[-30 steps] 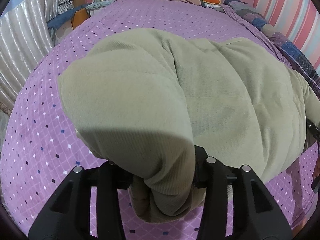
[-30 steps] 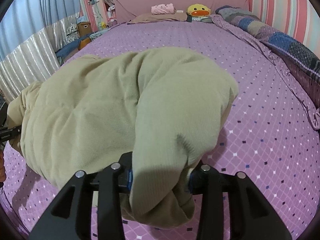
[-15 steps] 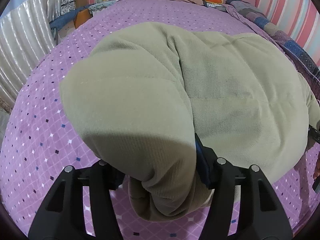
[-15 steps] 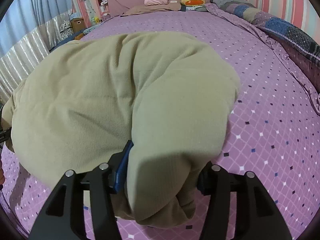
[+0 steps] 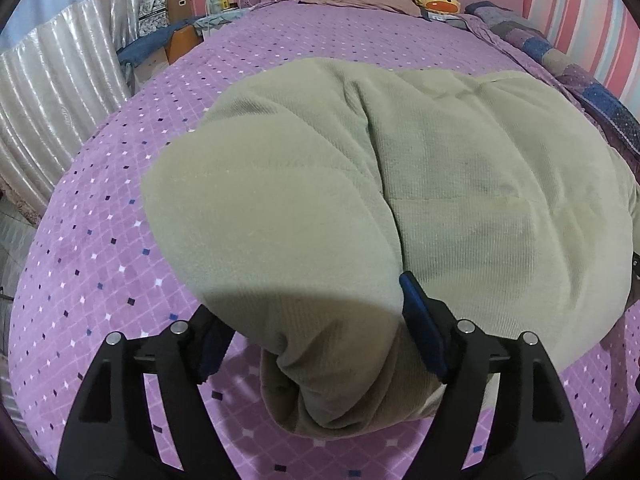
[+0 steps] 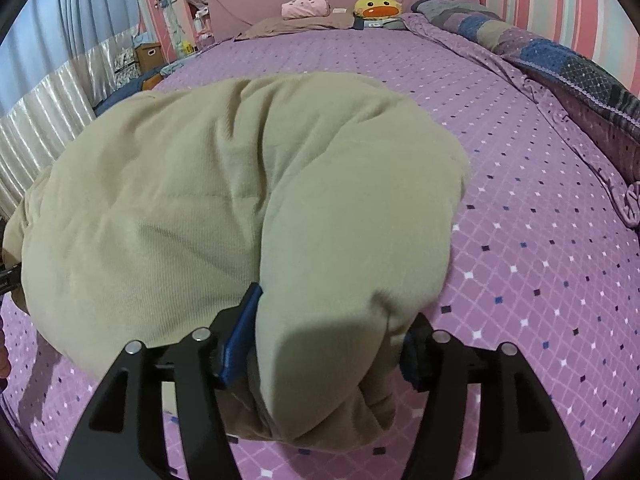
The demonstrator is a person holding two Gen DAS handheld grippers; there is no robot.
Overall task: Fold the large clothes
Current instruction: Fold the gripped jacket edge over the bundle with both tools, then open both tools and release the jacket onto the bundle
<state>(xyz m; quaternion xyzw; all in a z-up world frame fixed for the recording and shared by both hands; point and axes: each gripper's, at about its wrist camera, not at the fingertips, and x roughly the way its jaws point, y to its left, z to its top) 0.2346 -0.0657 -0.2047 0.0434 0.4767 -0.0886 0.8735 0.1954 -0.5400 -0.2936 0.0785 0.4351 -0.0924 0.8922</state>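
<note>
A big pale green padded garment (image 5: 460, 200) lies bunched on the purple diamond-print bed (image 5: 100, 240). Its folded left end sags between the fingers of my left gripper (image 5: 316, 336), whose jaws are opening. The right blue pad (image 5: 420, 328) still brushes the cloth, and bedsheet shows beside the left pad. In the right wrist view the same garment (image 6: 180, 220) has its right end between the fingers of my right gripper (image 6: 328, 344), also opening. There the cloth rests loosely against the left pad (image 6: 240, 332).
At the head of the bed (image 6: 540, 240) lie a brown pillow (image 6: 288, 26), a pink roll (image 6: 304, 6) and a yellow duck plush (image 6: 378, 6). A patchwork quilt (image 6: 560, 60) runs along the right edge. Pleated curtain (image 5: 48, 100) and boxes (image 5: 180, 4) stand off the left side.
Both grippers' jaws have spread wider, letting go of the garment's folded ends. The ends have slackened and sunk between the fingers. Neither hand has shifted noticeably.
</note>
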